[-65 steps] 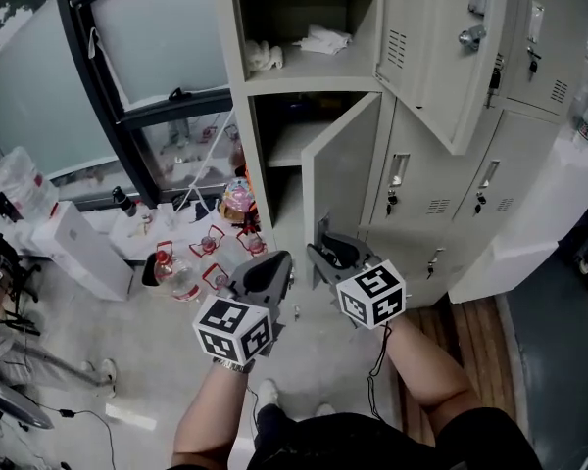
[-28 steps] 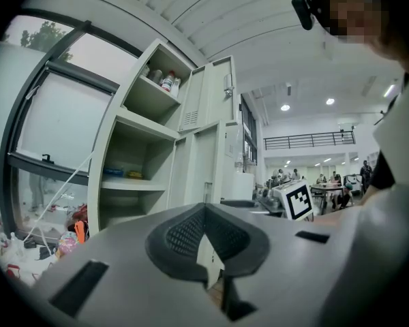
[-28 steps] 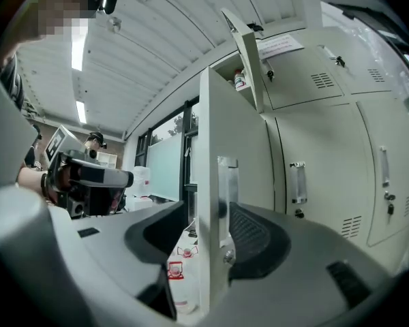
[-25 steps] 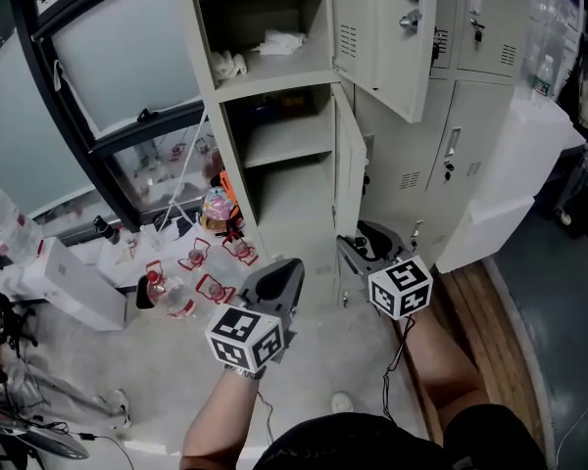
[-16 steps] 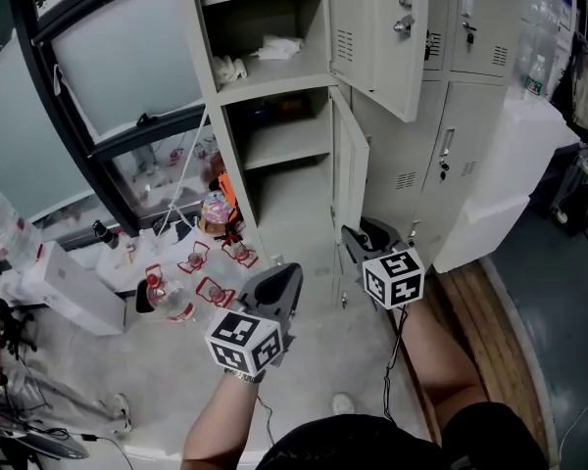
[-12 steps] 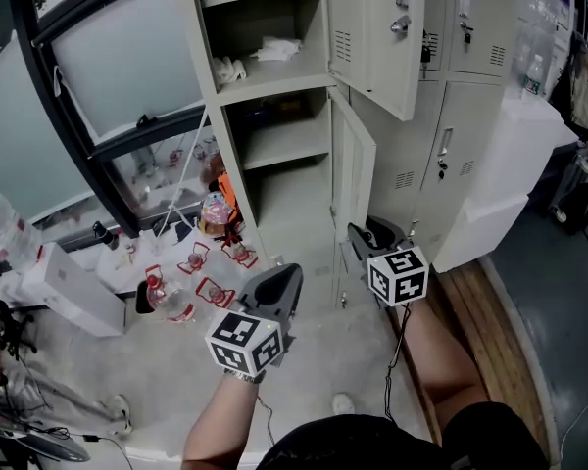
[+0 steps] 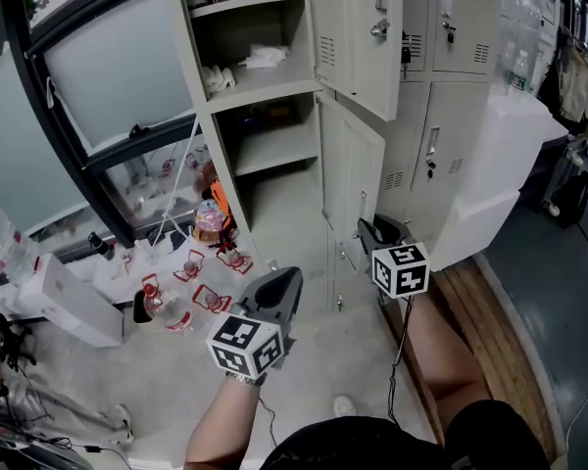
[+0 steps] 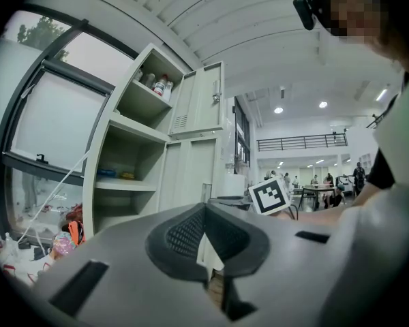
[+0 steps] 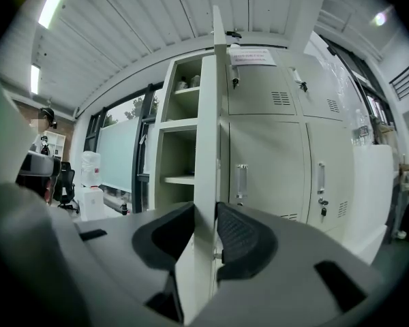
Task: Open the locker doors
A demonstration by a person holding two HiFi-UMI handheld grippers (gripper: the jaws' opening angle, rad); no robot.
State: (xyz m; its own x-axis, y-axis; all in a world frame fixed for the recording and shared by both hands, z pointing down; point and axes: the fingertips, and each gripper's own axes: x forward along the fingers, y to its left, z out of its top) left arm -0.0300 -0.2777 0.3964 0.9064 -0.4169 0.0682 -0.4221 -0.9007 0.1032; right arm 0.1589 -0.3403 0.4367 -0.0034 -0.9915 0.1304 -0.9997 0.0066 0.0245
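Locker bank (image 7: 441, 145) beside a window (image 7: 108, 67). lower locker door (image 7: 358, 179) stands partly open, edge-on. right gripper (image 7: 372, 231) has just been closing and pinches the door's free edge. Judging by looks it's thin sheet steel: light, stiff, slick paint. Grip the folded edge and swing about the hinge. left gripper (image 7: 282, 284) is clenched on nothing, well apart. upper door (image 7: 358, 37) is open.

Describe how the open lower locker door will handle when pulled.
The open lower locker door looks like thin sheet metal: probably light, stiff, swinging on its hinge. The right tongs, whose jaws have just been closing, pinch its smooth painted edge, which may slip.
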